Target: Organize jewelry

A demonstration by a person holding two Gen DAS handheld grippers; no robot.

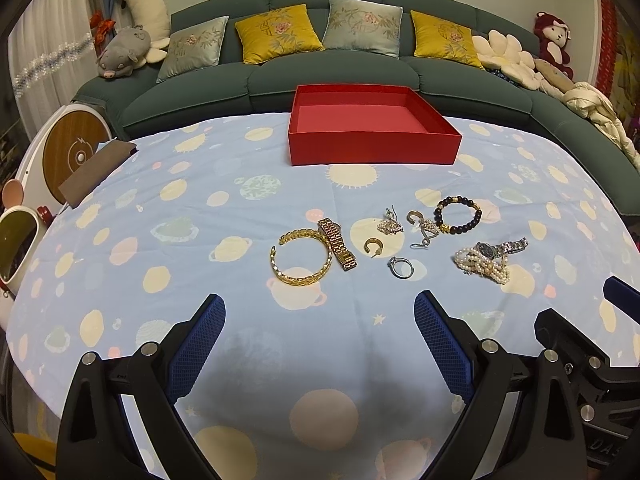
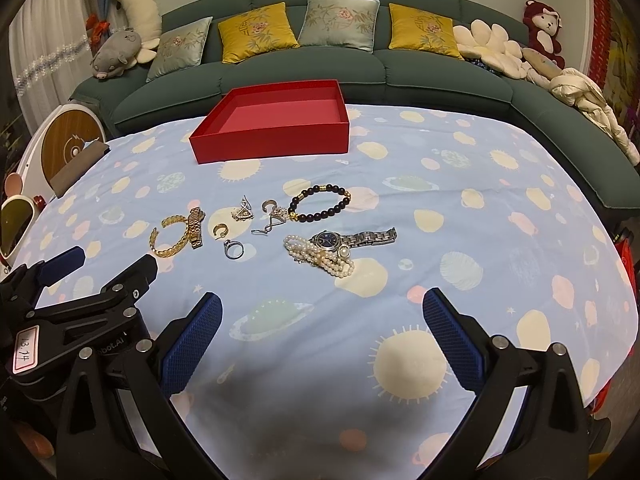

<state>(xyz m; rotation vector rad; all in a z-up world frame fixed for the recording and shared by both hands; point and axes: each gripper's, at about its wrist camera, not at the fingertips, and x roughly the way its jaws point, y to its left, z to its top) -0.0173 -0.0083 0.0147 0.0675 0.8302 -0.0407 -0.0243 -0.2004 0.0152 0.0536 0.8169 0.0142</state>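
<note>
Jewelry lies on a blue planet-print cloth: a gold bangle (image 1: pixel 300 258), a gold watch band (image 1: pixel 337 243), a gold hoop earring (image 1: pixel 373 246), a silver ring (image 1: pixel 400 267), sparkly earrings (image 1: pixel 390 224), a dark bead bracelet (image 1: pixel 458 215), a silver watch (image 1: pixel 500 247) and pearls (image 1: pixel 482 266). An empty red box (image 1: pixel 372 128) stands behind them. My left gripper (image 1: pixel 320 308) is open, near side of the bangle. My right gripper (image 2: pixel 322 306) is open, just short of the pearls (image 2: pixel 320 256) and the watch (image 2: pixel 352 239).
A green sofa (image 1: pixel 328 76) with cushions and plush toys runs behind the table. A brown pouch (image 1: pixel 96 172) lies at the table's left edge beside a white round appliance (image 1: pixel 72 152). The left gripper (image 2: pixel 72 268) shows at the right wrist view's left.
</note>
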